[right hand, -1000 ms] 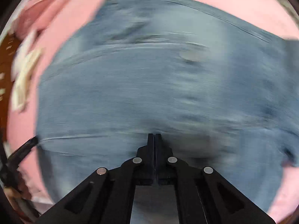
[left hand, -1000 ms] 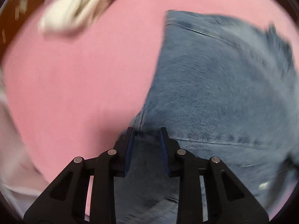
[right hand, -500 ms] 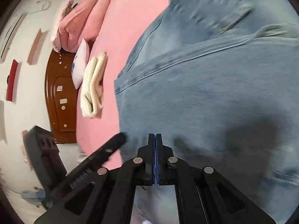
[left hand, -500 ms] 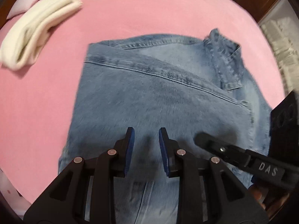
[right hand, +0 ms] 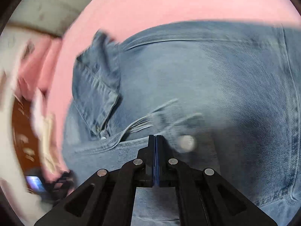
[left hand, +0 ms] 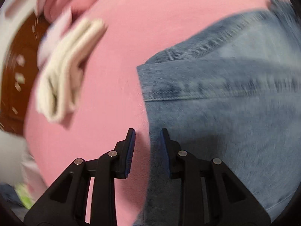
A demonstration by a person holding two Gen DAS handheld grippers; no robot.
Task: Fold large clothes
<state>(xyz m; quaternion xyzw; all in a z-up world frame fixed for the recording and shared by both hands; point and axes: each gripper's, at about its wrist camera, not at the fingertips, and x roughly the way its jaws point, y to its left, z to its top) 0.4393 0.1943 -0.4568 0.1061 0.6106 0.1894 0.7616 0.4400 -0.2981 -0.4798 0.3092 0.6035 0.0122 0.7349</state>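
Note:
A folded pair of light-blue jeans (left hand: 225, 113) lies on the pink bed sheet (left hand: 150, 18). In the left wrist view my left gripper (left hand: 147, 133) is open and empty, its jaws straddling the jeans' left edge just above the sheet. In the right wrist view the jeans (right hand: 207, 79) fill most of the frame, with the waistband and a metal button (right hand: 186, 143) near the fingers. My right gripper (right hand: 155, 137) is shut with its pads pressed together over the denim. Nothing shows between the pads.
A folded cream garment (left hand: 65, 71) lies on the sheet to the left of the jeans. Pink pillows (left hand: 62, 1) and a brown wooden headboard (left hand: 17, 71) are beyond it. The views are motion-blurred.
My left gripper has swung left, from over the jeans to their left edge, still open. The right wrist view has turned onto the waistband end of the jeans; the gripper stays shut.

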